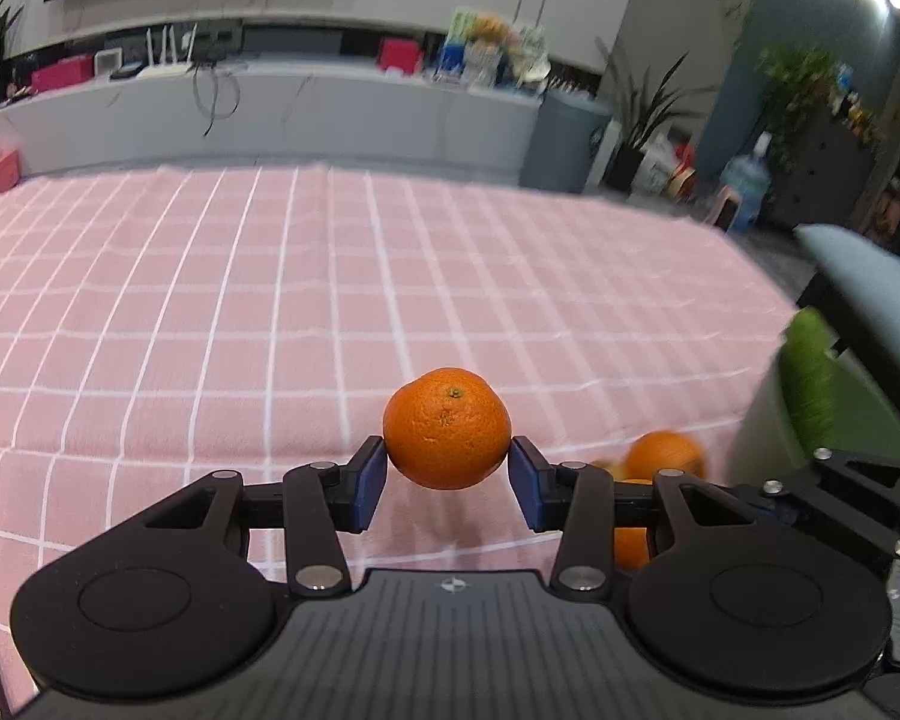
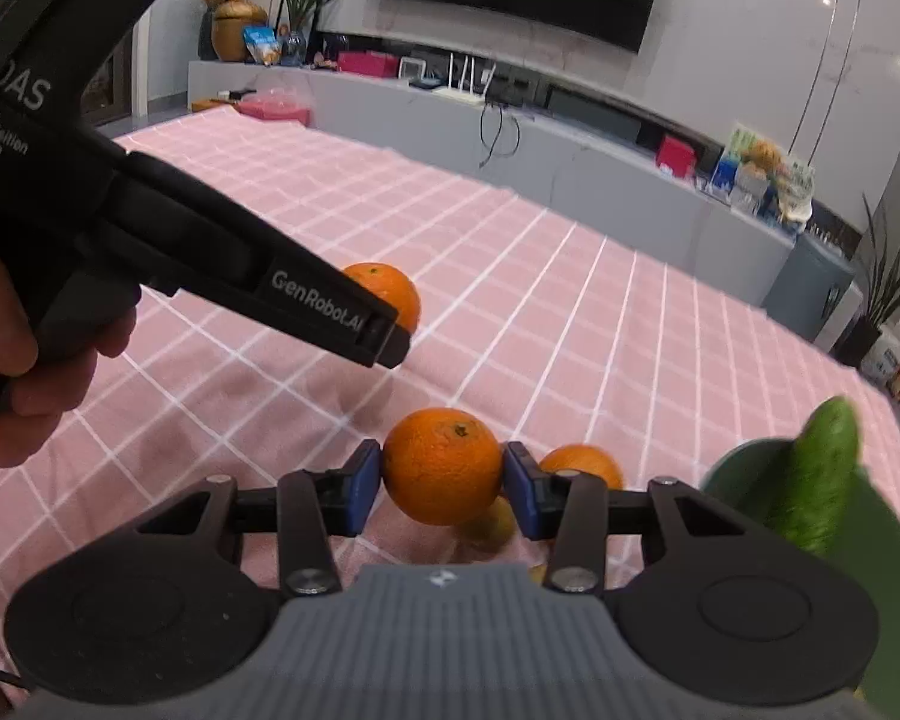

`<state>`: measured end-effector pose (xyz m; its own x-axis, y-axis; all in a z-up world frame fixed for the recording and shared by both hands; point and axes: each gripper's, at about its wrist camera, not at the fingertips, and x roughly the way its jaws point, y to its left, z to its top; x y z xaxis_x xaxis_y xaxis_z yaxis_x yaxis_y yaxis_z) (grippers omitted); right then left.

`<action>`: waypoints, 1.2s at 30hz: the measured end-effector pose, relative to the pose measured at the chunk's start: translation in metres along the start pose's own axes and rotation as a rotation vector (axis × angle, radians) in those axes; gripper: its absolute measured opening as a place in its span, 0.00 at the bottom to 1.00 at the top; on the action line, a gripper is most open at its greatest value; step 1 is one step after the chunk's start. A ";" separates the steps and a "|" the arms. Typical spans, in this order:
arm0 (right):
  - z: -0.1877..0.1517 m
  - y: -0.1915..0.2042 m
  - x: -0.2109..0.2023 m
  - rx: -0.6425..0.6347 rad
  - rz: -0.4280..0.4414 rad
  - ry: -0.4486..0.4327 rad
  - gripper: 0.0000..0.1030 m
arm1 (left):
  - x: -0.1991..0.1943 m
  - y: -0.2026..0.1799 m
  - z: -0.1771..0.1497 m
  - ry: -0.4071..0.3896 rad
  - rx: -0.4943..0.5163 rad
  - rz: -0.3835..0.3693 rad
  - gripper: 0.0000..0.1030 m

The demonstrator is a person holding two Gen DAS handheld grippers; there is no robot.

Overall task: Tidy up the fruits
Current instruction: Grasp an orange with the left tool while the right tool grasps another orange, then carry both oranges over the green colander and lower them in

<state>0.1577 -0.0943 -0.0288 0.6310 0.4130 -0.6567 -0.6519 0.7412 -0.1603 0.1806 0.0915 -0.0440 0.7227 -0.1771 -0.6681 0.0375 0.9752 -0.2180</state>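
Where the pink checked cloth (image 1: 210,300) covers the worktop, it fills most of both wrist views, and a grey cabinet (image 1: 330,114) crosses the room behind it. At the right edge stands a green container (image 2: 750,468), with a green cucumber (image 2: 822,480) leaning upright out of it. The left gripper (image 1: 447,483) has its blue pads (image 1: 369,489) pressed against the two sides of an orange (image 1: 447,427), which the right wrist view shows held clear above the cloth; a person's hand (image 2: 24,348) grasps this gripper's handle. The right gripper (image 2: 443,492) is likewise clamped on a second orange (image 2: 443,465), pads touching both flanks. Just beyond its right finger another orange (image 2: 582,462) lies on the cloth, and a smaller yellowish fruit (image 2: 492,525) sits beneath the held one.
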 end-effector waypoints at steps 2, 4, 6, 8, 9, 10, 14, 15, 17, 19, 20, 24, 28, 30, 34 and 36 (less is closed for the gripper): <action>0.004 -0.001 -0.010 -0.027 -0.024 -0.018 0.40 | -0.012 -0.007 0.002 -0.028 0.008 -0.028 0.48; 0.009 -0.001 -0.021 -0.065 -0.064 -0.034 0.40 | -0.023 -0.016 0.004 -0.045 0.013 -0.042 0.48; 0.014 -0.006 -0.031 -0.085 -0.089 -0.037 0.40 | -0.032 -0.026 0.004 -0.058 0.025 -0.041 0.48; 0.019 -0.013 -0.040 -0.091 -0.106 -0.030 0.40 | -0.038 -0.034 0.005 -0.059 0.036 -0.041 0.48; 0.020 -0.017 -0.044 -0.092 -0.114 -0.028 0.40 | -0.040 -0.038 0.006 -0.056 0.041 -0.042 0.48; 0.021 -0.021 -0.049 -0.094 -0.123 -0.026 0.40 | -0.042 -0.042 0.006 -0.054 0.044 -0.044 0.48; 0.023 -0.039 -0.072 -0.093 -0.146 -0.013 0.40 | -0.049 -0.061 0.008 -0.060 0.071 -0.077 0.48; 0.023 -0.043 -0.078 -0.092 -0.148 -0.013 0.40 | -0.051 -0.068 0.010 -0.061 0.082 -0.092 0.48; 0.023 -0.051 -0.091 -0.093 -0.155 -0.010 0.40 | -0.053 -0.083 0.012 -0.063 0.114 -0.120 0.48; 0.022 -0.060 -0.102 -0.095 -0.163 -0.006 0.40 | -0.054 -0.099 0.013 -0.056 0.149 -0.144 0.48; 0.020 -0.065 -0.107 -0.093 -0.164 -0.003 0.40 | -0.054 -0.107 0.013 -0.050 0.166 -0.155 0.48; 0.011 -0.088 -0.121 -0.076 -0.157 0.032 0.40 | -0.047 -0.129 0.014 -0.020 0.214 -0.198 0.48; 0.001 -0.109 -0.125 -0.059 -0.152 0.073 0.40 | -0.037 -0.145 0.012 0.016 0.259 -0.212 0.48; -0.004 -0.118 -0.123 -0.055 -0.153 0.094 0.40 | -0.030 -0.149 0.011 0.039 0.273 -0.219 0.48; -0.012 -0.136 -0.116 -0.041 -0.141 0.138 0.40 | -0.014 -0.152 0.008 0.091 0.289 -0.242 0.48; -0.016 -0.147 -0.110 -0.020 -0.120 0.160 0.40 | -0.008 -0.155 0.004 0.115 0.300 -0.249 0.48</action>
<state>0.1778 -0.2575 0.0554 0.6308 0.2312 -0.7407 -0.5849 0.7689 -0.2581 0.1722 -0.0576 -0.0020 0.5851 -0.4095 -0.7000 0.4135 0.8932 -0.1769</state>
